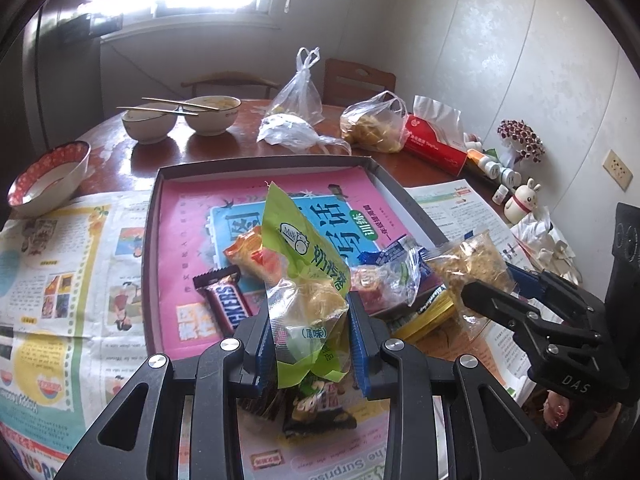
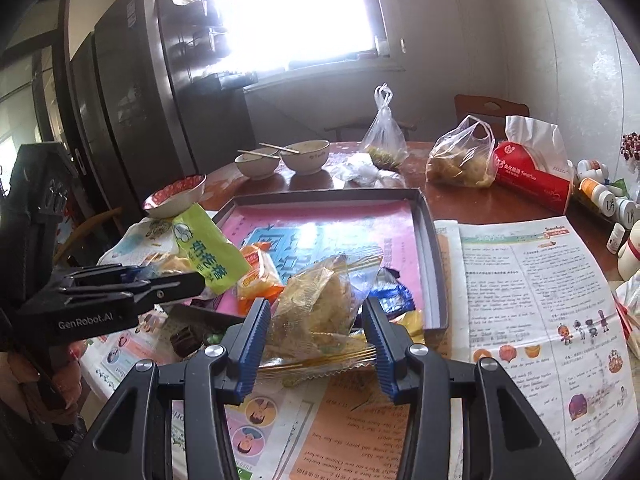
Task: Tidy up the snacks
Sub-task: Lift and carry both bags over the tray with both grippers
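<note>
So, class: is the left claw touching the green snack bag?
Touching. The left wrist view shows the left claw with both blue pads pressed against the green snack bag, pinching it.

The far half of the shallow tray (image 1: 256, 164) lies open, showing only its pink liner. Its near end is crowded with loose snack packets, including a Snickers bar (image 1: 224, 304). Beyond the tray, three bowls (image 1: 212, 114), tied plastic bags (image 1: 376, 122) and a red tissue pack (image 1: 436, 144) block the back of the bench. Flat newspaper (image 2: 532, 300) on both sides offers open passage.
</note>
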